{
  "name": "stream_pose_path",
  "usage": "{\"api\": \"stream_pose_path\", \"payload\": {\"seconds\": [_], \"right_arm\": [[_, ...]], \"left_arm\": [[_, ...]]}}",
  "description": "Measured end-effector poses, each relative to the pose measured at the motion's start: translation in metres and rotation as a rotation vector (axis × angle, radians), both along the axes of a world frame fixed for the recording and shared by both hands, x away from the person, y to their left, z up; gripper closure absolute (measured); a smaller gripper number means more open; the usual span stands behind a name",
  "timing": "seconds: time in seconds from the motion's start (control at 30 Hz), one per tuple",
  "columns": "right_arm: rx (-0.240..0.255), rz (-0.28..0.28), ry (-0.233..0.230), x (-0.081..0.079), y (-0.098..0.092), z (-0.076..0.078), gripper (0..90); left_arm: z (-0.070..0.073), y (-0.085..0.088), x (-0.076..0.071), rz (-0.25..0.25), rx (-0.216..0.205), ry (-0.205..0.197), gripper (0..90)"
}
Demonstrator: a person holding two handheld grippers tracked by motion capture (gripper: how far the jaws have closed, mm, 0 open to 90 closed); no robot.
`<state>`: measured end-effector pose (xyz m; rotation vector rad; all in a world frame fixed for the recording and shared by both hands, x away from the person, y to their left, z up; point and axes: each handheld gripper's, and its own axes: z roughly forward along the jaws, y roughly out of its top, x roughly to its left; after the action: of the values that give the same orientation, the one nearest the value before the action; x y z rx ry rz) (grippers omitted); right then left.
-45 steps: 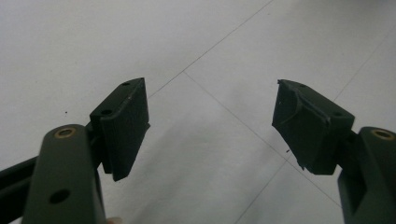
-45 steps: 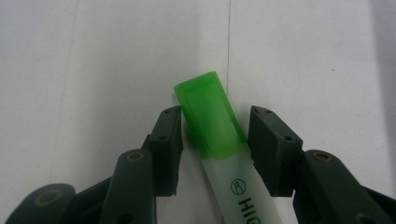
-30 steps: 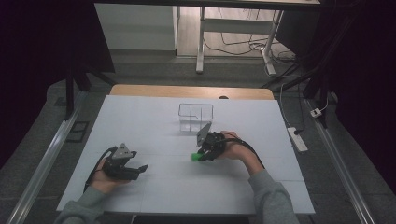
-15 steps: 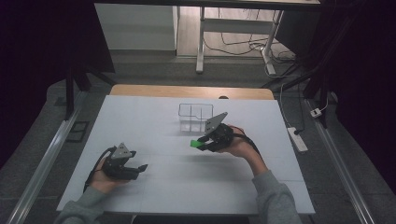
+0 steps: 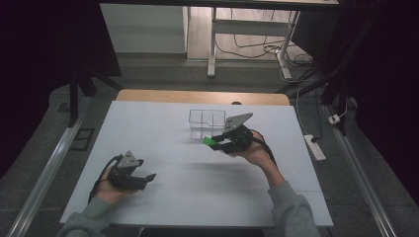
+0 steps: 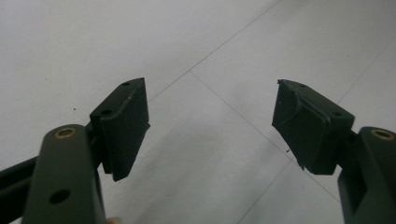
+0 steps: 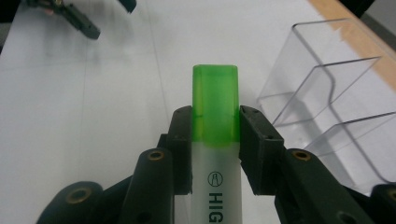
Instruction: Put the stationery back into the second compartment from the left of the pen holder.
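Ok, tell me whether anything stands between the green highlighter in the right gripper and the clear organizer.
Nothing visible does. The right gripper holds the green highlighter above bare white table, and the clear organizer sits just beside it with open compartments.

A white surface [image 5: 163, 197] is crossed by thin seams, and a wooden edge [image 5: 197, 96] is seen at its far side. Beyond it, white metal legs [image 5: 212, 44] and tangled cables [image 5: 257, 49] are seen on the floor. A white power strip [image 5: 314, 146] lies on the floor to the right.
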<state>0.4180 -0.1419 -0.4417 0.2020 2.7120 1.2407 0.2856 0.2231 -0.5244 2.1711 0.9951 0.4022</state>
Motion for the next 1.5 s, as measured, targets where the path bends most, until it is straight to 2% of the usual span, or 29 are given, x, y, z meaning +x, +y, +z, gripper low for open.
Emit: {"api": "stream_pose_path", "payload": {"seconds": [0.13,0.3,0.57,0.8,1.0,1.17,1.5], "right_arm": [[0.028,-0.046,-0.012,0.0,-0.002,0.003,66.4],[0.076,-0.076,-0.018,0.002,-0.007,0.007,66.4],[0.102,-0.132,-0.026,0.004,-0.009,0.01,66.4],[0.166,-0.185,-0.041,0.005,-0.01,0.016,66.4],[0.25,-0.242,-0.056,0.011,-0.01,0.025,66.3],[0.281,-0.281,-0.052,0.015,-0.012,0.029,66.4],[0.274,-0.303,-0.053,0.023,-0.01,0.032,66.4]], "left_arm": [[0.0,0.0,0.0,0.001,-0.001,0.0,26.8],[0.0,0.001,0.0,0.005,-0.002,-0.004,26.8],[0.001,0.002,0.0,0.01,-0.006,-0.004,26.8],[0.001,0.002,0.001,0.012,-0.011,-0.006,27.0],[0.002,0.004,0.001,0.015,-0.027,-0.004,27.0],[0.001,0.004,0.001,0.014,-0.029,-0.001,27.0],[0.001,0.004,0.002,0.013,-0.028,0.002,26.9]]}}
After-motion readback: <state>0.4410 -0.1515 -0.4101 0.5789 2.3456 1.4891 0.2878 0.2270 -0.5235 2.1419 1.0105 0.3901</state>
